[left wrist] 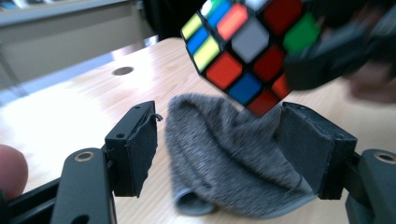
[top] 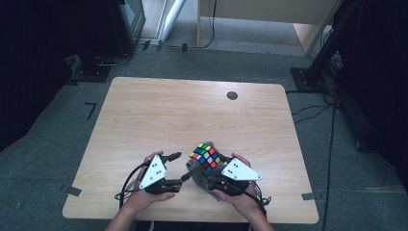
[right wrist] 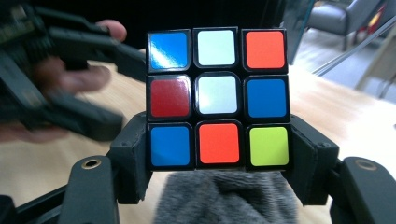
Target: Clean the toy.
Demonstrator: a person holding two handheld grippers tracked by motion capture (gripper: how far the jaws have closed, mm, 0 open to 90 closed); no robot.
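Cube (right wrist: 217, 97), a scrambled puzzle, sits lifted off the wooden table (top: 159, 115), clamped at its bottom row between the right gripper (right wrist: 217, 156) pads. Below lies a grey cloth (left wrist: 224, 154). Beside it, left gripper (left wrist: 217, 149) stands parted, holding nothing.

My bench (top: 144, 110) is standing on grey carpet, its pale wood top showing a small dark round plug (top: 232, 95) near the far edge. A crumpled grey cloth (left wrist: 224, 158) is lying directly on the wood close to my side, and most of the top is sitting bare around it.
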